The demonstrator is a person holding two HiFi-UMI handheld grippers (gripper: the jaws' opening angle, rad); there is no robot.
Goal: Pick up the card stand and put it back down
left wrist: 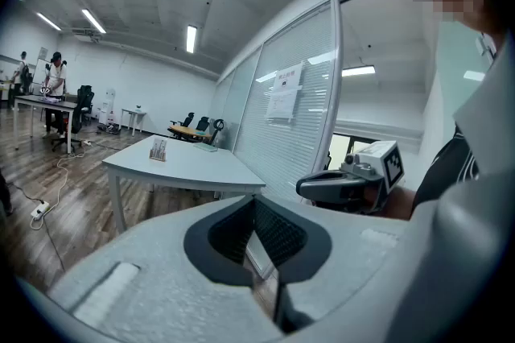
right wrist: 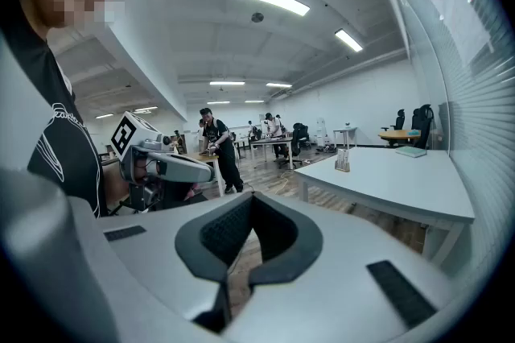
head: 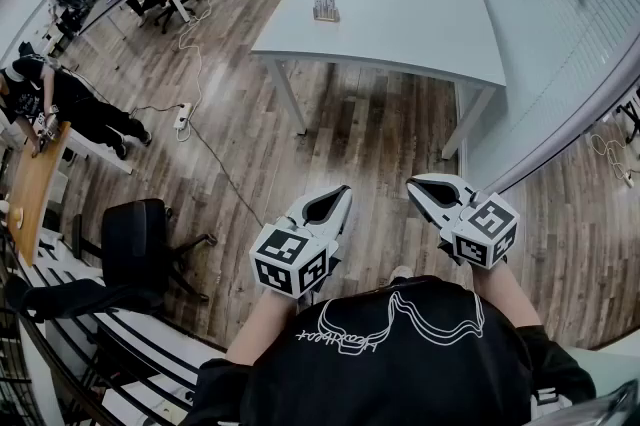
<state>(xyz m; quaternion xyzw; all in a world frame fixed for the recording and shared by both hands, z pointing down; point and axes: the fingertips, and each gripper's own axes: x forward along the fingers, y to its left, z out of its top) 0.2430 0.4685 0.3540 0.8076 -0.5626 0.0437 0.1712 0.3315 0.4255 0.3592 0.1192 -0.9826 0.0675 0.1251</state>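
White desk (head: 400,34) ahead carries the card stand (head: 326,7) — likely light, stiff, slick, so pinch low across its base; left tool (head: 341,195) and right tool (head: 414,185) pressed together, empty.

The white left tool (head: 344,191) and white right tool (head: 412,184) bear black-and-white square markers, the desk (head: 400,24) is pale grey, and the floor (head: 370,134) is brown wood-grain.

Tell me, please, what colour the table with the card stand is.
The table is pale grey; clearest in head view.
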